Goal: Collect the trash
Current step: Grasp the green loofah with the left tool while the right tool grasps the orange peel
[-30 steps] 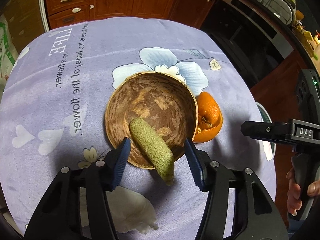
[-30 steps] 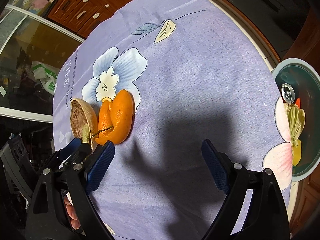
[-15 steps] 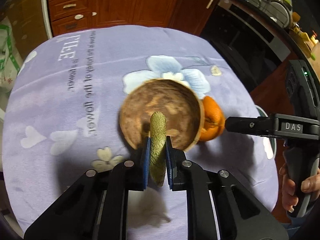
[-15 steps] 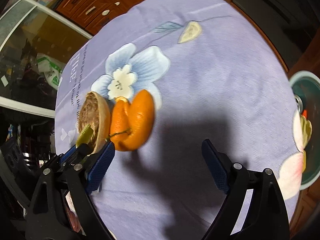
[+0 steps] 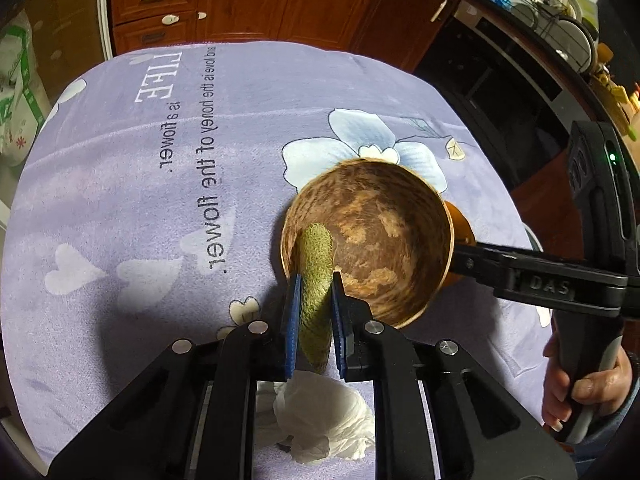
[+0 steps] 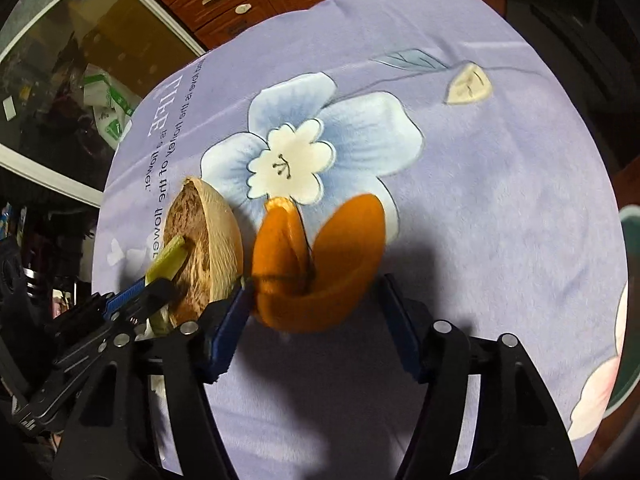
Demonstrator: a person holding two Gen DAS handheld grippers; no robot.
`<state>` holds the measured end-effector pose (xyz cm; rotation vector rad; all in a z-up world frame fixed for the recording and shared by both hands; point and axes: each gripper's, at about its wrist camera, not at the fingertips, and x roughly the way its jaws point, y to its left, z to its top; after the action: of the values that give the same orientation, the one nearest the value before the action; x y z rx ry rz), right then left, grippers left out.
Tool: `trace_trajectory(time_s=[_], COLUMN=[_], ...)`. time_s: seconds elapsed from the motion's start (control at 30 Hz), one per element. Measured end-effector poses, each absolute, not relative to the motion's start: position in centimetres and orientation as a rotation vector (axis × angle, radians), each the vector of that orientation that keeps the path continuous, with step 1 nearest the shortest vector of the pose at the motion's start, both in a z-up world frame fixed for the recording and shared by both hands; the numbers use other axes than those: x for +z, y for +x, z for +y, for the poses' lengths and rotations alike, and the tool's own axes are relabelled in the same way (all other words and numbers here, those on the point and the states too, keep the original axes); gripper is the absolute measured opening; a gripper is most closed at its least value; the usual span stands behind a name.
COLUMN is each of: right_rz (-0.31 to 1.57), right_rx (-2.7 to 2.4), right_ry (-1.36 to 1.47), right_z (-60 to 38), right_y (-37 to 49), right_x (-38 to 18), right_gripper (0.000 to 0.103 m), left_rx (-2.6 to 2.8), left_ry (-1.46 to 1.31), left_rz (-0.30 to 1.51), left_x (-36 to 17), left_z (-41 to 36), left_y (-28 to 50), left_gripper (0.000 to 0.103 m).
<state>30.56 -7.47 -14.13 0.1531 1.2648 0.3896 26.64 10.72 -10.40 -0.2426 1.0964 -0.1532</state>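
My left gripper is shut on a green rind strip, whose far end leans inside a brown shell bowl. In the right wrist view the same strip and bowl sit at the left, with the left gripper below them. An orange peel lies right of the bowl on the purple flowered cloth. It lies between the closing jaws of my right gripper; the left pad is at its edge, the right pad just beside it. From the left wrist camera only a sliver of peel shows behind the bowl.
A crumpled white tissue lies on the cloth under my left gripper. A hand holds the right gripper's handle. A bin's rim shows past the table's right edge. Wooden drawers stand behind the far edge.
My left gripper has shut on the green rind, which was lying loose between its open jaws. The right gripper has slid left so the orange peel is between its jaws, which have narrowed.
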Motion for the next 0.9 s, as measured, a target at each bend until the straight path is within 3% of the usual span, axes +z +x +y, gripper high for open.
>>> trace_trajectory(time_s=[0.2,0.3,0.43,0.5,0.7,0.9], right_rz=[1.224,1.202,1.225,1.246,1.269,1.297], right_rx=[0.403,0.428,0.434,0.437,0.393,0.380], right_ry=[0.054,0.006,0.065,0.132,0.256,0.289], right_z=[-6.1,-5.4,-6.5,-8.0,-12.5,-15.3], right_y=[30.5,30.2,30.2,30.2,29.2,27.6], right_x=[-14.1,-13.9,-13.8,-13.7,-13.2,-13.6], right_gripper=[0.058,0.045,0.042,0.032,0.015,0.014], left_rx=[-0.138,-0.127,-0.134,-0.139,-0.162,-0.212], left_ry=[-0.254,-0.265,-0.257,-0.241,-0.231,-0.210], left_rz=[1.102,1.105,1.095,1.087,1.077,1.074], left_x=[-10.7,-10.9,-10.4,-10.0,-9.0,-8.1], left_z=[11.1,11.4,10.8,10.2,8.7,6.0], left_y=[26.6,26.6,26.4,26.2,25.7,24.3], left_gripper=[0.015,0.015,0.015,0.015,0.015,0.015])
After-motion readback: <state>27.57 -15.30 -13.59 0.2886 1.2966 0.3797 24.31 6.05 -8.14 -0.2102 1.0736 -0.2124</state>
